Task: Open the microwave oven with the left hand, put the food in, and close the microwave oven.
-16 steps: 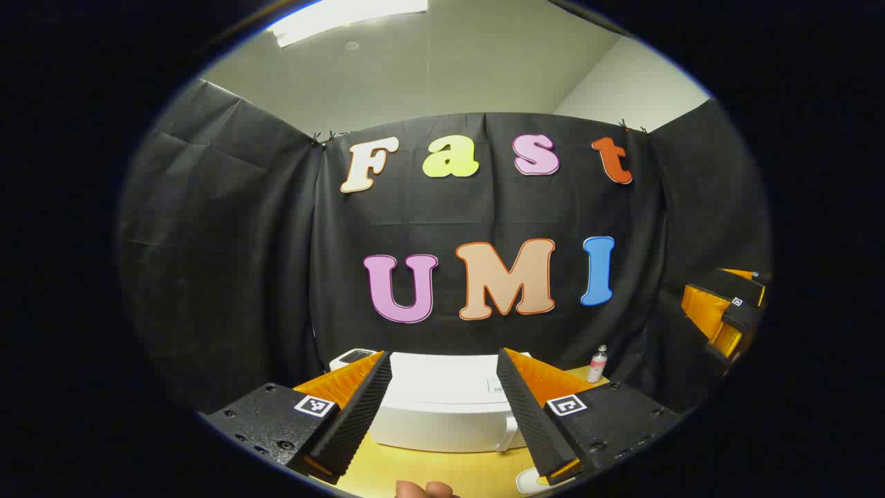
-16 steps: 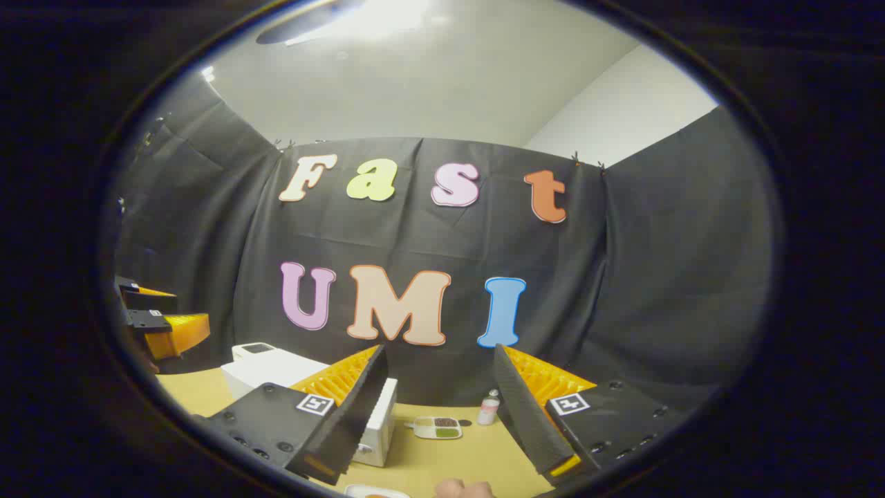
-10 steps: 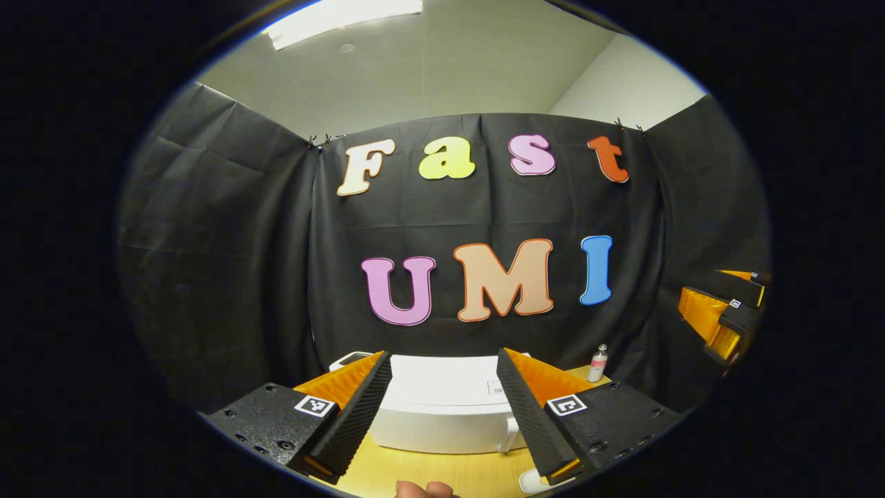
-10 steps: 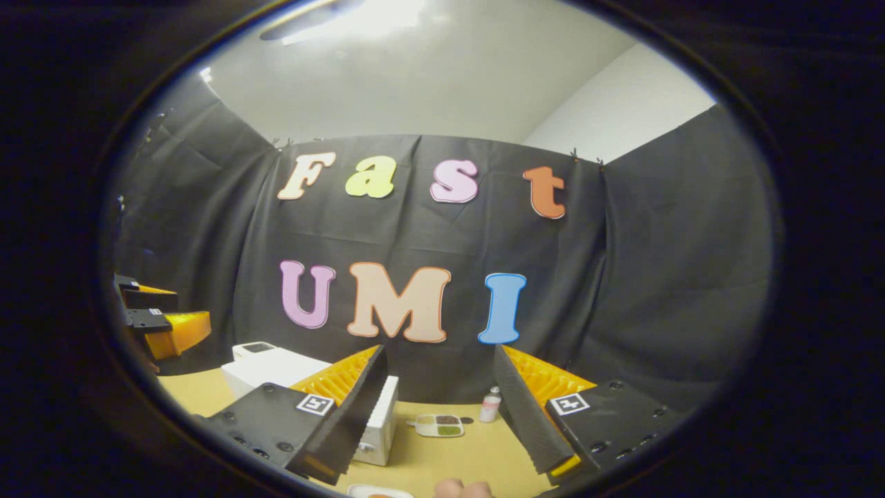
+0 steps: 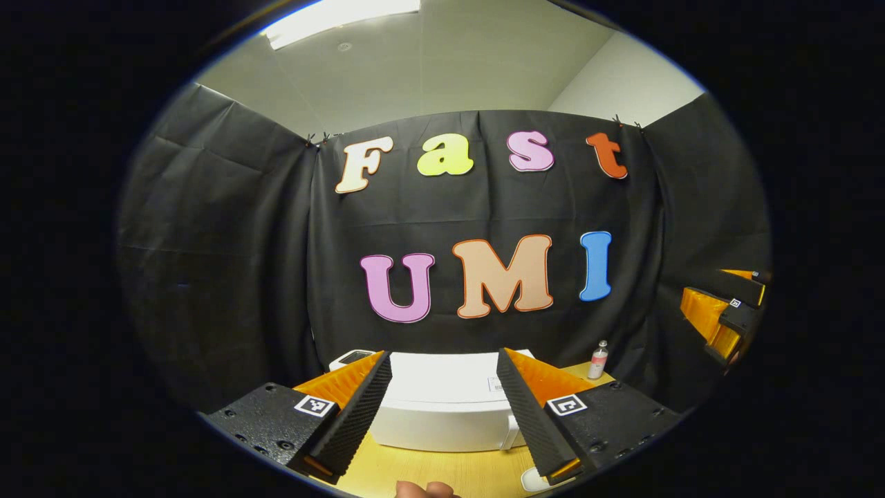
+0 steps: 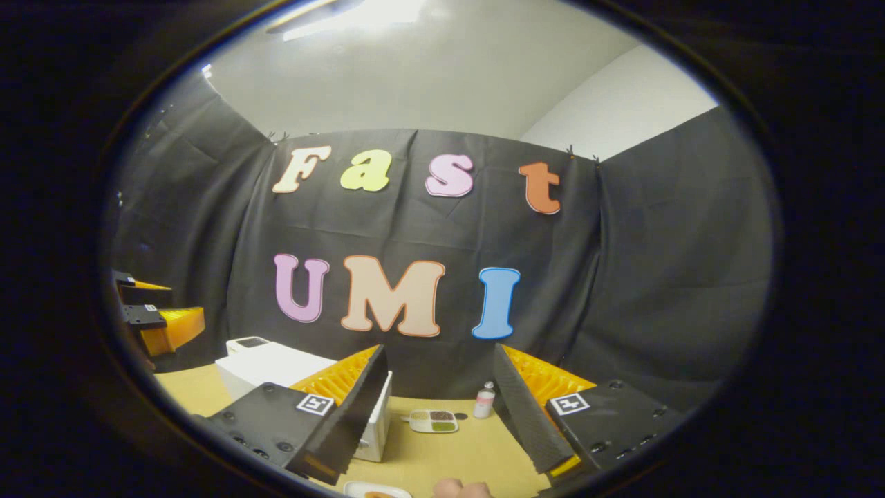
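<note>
The white microwave (image 5: 442,401) sits on the wooden table (image 5: 429,470), straight ahead of my left gripper (image 5: 444,354). Its door looks shut, with the handle (image 5: 511,432) at its right end. My left gripper is open and holds nothing, well short of the oven. In the right gripper view the microwave (image 6: 276,366) stands to the left. My right gripper (image 6: 440,348) is open and empty above the table. A white plate with food (image 6: 377,492) peeks in at the bottom edge, and a plate rim (image 5: 531,479) lies low right in the left gripper view.
A small bottle (image 6: 484,400) and a compartment tray of food (image 6: 432,420) stand at the back of the table (image 6: 449,456), right of the microwave. The bottle (image 5: 598,360) is near the cloth wall. Each gripper sees the other at its edge: right gripper (image 5: 722,311), left gripper (image 6: 152,318).
Both views have tipped down slightly, so a little more of the table and microwave shows. Both grippers stay open and nothing on the table has moved.
</note>
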Tool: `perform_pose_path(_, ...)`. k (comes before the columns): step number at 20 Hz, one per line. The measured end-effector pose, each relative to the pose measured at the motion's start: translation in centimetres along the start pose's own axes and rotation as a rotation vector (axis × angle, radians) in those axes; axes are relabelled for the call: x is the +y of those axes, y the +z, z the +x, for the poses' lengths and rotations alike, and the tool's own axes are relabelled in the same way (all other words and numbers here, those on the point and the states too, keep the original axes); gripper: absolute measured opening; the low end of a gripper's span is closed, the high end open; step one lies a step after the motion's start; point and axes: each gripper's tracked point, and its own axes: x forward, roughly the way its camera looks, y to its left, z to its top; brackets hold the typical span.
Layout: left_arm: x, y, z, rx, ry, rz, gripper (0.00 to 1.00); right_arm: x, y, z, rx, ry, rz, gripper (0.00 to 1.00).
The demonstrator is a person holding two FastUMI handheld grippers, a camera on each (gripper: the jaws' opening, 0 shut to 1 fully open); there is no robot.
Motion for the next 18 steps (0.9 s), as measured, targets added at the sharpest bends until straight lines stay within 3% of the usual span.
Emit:
perform_pose_path(13,-0.8,-0.9,0.4,0.017,-0.015,0.004,0.96,-0.1,0.2,-0.2,-0.012,0.001,-0.020,0.97)
perform_pose_path(18,-2.1,-4.2,1.1,0.067,-0.042,0.006,0.96,-0.6,0.2,-0.4,-0.015,-0.011,-0.023,0.97)
